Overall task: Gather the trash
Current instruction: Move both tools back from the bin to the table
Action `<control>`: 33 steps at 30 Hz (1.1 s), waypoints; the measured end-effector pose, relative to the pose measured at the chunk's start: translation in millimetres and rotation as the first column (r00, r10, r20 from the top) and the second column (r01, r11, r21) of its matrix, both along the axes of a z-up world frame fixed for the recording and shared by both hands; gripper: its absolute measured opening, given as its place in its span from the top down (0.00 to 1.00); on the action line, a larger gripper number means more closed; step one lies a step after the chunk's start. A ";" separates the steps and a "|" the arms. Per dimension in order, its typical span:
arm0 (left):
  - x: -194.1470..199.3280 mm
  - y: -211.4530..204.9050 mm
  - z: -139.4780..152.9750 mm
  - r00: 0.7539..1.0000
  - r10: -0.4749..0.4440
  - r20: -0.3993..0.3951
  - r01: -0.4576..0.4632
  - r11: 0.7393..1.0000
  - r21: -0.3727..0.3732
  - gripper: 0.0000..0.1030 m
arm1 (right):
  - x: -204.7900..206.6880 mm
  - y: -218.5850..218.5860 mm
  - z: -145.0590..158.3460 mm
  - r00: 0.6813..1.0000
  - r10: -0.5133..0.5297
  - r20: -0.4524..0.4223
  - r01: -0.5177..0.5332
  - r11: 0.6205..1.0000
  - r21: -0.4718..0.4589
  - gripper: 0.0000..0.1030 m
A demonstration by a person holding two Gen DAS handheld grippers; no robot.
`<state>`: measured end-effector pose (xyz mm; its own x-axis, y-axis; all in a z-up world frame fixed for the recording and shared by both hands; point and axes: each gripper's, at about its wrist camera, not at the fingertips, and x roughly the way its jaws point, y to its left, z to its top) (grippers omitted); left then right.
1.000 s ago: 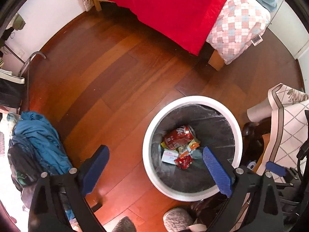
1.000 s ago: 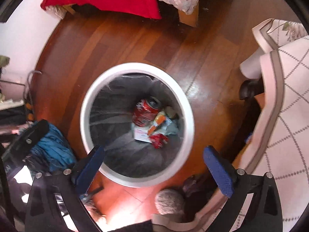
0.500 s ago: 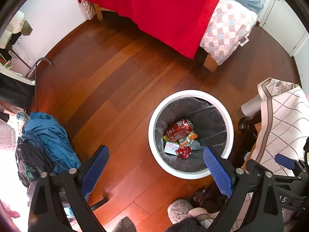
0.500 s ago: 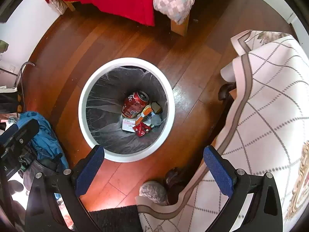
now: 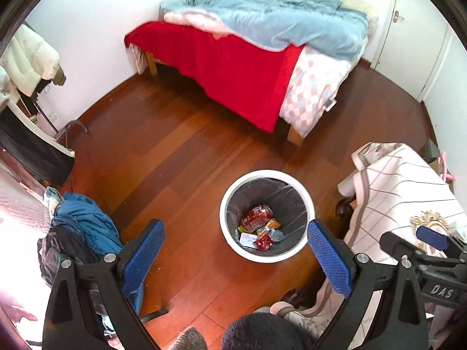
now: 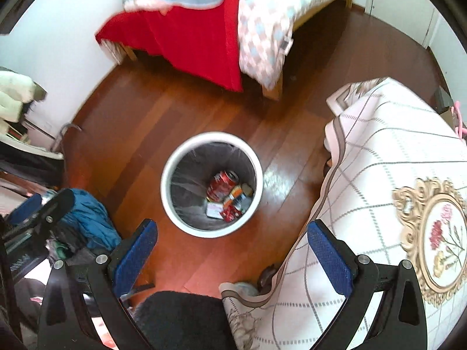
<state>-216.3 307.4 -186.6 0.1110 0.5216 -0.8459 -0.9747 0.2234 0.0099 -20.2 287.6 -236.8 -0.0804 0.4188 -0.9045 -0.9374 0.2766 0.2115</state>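
The bin (image 5: pixel 267 215) stands on the wooden floor (image 5: pixel 163 157) between the bed (image 5: pixel 262 67) at the far side and the cloth-covered table (image 6: pixel 394 189) on the right, and its dark liner already holds a red can (image 5: pixel 256 214), a white packet (image 5: pixel 248 237) and some small wrappers (image 5: pixel 264 240) lying together at the bottom. Both my tongs hang high above it with nothing between the pads: the left gripper (image 5: pixel 235 258) gapes wide, and the right gripper (image 6: pixel 232 258) is spread just as far. I judge the dropping step done, so the job now is to find more litter. I see none loose on the boards in either view, so I would sweep the cameras slowly, keep the jaws wide, and check near the blue clothes (image 5: pixel 87 224) on the left before committing to any reach.
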 end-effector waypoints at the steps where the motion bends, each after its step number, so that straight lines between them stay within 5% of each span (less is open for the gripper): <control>1: -0.7 -5.2 5.9 1.000 -0.003 0.005 0.003 1.000 0.009 0.03 | 0.8 -7.1 9.6 1.000 -0.003 -0.003 0.003 1.000 0.019 0.00; 12: 35.8 -74.0 63.2 0.997 -0.060 0.044 0.057 0.996 0.067 0.03 | 32.0 -102.5 99.2 0.992 -0.056 -0.117 0.079 0.975 0.207 0.00; 17: 101.2 -89.9 55.3 0.987 -0.151 0.050 0.147 0.987 0.068 0.03 | 83.3 -148.2 107.7 0.977 -0.153 -0.151 0.183 0.960 0.214 0.00; 23: 216.6 -110.2 18.3 0.955 -0.295 0.028 0.294 0.955 0.027 0.03 | 184.5 -208.1 85.0 0.931 -0.355 -0.083 0.363 0.923 0.124 0.00; 26: 289.3 -127.6 0.6 0.914 -0.404 -0.022 0.405 0.914 0.019 0.03 | 249.3 -240.7 63.2 0.886 -0.464 -0.031 0.465 0.884 0.053 0.00; 30: 392.8 -154.5 -25.0 0.805 -0.579 -0.133 0.587 0.809 0.029 0.03 | 327.9 -276.9 37.7 0.830 -0.556 0.043 0.557 0.830 -0.020 0.00; 33: 464.7 -169.7 -44.3 0.696 -0.694 -0.185 0.704 0.710 -0.011 0.03 | 385.5 -300.7 12.3 0.788 -0.612 0.065 0.615 0.784 -0.078 0.00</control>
